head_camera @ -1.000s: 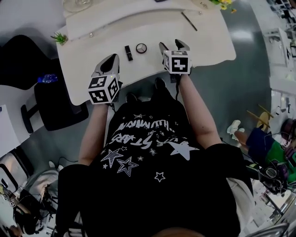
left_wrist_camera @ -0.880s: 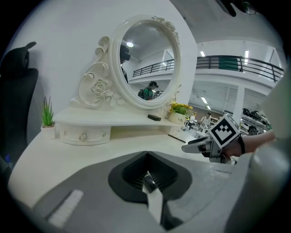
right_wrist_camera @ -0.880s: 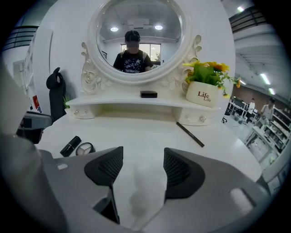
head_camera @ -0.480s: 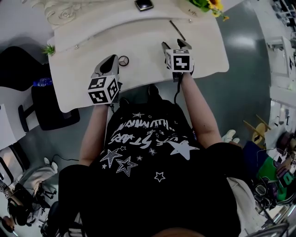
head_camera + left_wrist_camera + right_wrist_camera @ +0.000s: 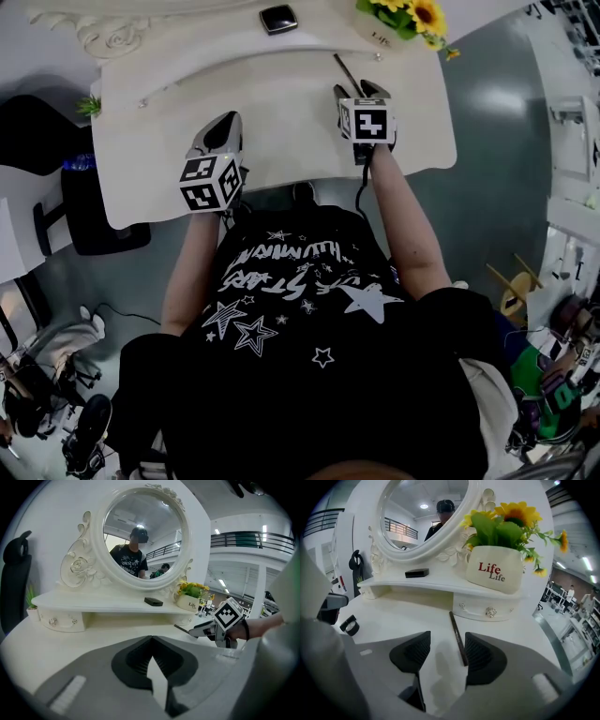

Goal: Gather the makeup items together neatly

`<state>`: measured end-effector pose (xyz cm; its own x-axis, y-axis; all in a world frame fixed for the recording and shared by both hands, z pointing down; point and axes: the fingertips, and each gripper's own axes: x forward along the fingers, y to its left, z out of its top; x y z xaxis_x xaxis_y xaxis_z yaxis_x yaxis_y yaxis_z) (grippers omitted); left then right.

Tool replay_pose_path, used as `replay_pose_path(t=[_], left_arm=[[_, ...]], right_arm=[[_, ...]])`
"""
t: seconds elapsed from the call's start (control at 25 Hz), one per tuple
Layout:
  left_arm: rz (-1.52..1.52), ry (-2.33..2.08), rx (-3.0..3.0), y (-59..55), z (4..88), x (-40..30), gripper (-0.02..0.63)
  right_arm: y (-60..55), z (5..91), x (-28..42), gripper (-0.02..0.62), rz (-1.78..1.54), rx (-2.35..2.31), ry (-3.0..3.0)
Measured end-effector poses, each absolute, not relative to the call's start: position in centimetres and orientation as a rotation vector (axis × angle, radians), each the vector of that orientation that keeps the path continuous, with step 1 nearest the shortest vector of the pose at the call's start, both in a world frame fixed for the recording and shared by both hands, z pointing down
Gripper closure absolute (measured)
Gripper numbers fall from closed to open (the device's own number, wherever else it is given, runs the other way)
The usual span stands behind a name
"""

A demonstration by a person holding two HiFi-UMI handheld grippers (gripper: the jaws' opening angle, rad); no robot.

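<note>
A thin dark makeup pencil [image 5: 457, 637] lies on the white dressing table [image 5: 281, 103] in front of the drawer. Its near end sits between the jaws of my right gripper [image 5: 447, 638], close to the right-hand jaw. Those jaws have just been closing and stand open, with no pad pressing on the pencil. The head view shows the pencil [image 5: 343, 68] reaching away from the right gripper [image 5: 354, 91]. My left gripper [image 5: 151, 638] is shut on nothing, low over the table's left half [image 5: 225, 122]. A small round dark item [image 5: 350, 625] lies by it. A black compact [image 5: 278, 18] rests on the shelf.
A white pot of sunflowers [image 5: 494, 569] stands on the shelf at the right, just behind the pencil. An ornate round mirror [image 5: 140, 536] rises at the back. A black chair [image 5: 94, 211] stands left of the table. The table's front edge is close below both grippers.
Both grippers have moved forward over the table. The right one now has the pencil's end between its jaws. The lipstick and round compact seen earlier have gone from the head view.
</note>
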<state>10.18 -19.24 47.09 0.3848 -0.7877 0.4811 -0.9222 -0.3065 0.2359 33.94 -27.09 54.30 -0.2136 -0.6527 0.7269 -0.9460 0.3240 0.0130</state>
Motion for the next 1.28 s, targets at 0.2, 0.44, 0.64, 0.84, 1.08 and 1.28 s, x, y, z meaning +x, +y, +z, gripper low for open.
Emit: replay_pose_path(t=[0.2, 0.44, 0.64, 0.84, 1.08, 1.28], left_arm=[[0.379, -1.496, 2.154, -20.1, 47.4, 11.1, 0.606], [0.383, -1.514, 2.128, -20.4, 48.0, 12.0, 0.606], [0.382, -1.533, 2.113, -20.4, 48.1, 12.3, 0.606], [0.383, -1.539, 2.106, -20.4, 48.3, 12.7, 0.606], [0.379, -1.546, 2.1, -19.9, 48.2, 11.9, 0.606], [0.369, -1.548, 2.102, -19.3, 48.0, 10.7, 0.606]], right_arm=[[-28.3, 55.2, 34.6, 0.372, 0.601, 1.365, -1.964], [-29.1, 56.0, 35.4, 0.42, 0.617, 1.326, -1.962], [-29.1, 56.6, 35.5, 0.451, 0.638, 1.295, -1.958], [-29.1, 56.9, 35.7, 0.481, 0.646, 1.297, -1.961], [-29.1, 57.0, 35.0, 0.528, 0.635, 1.288, -1.954], [-28.5, 56.5, 34.4, 0.528, 0.647, 1.332, -1.939]])
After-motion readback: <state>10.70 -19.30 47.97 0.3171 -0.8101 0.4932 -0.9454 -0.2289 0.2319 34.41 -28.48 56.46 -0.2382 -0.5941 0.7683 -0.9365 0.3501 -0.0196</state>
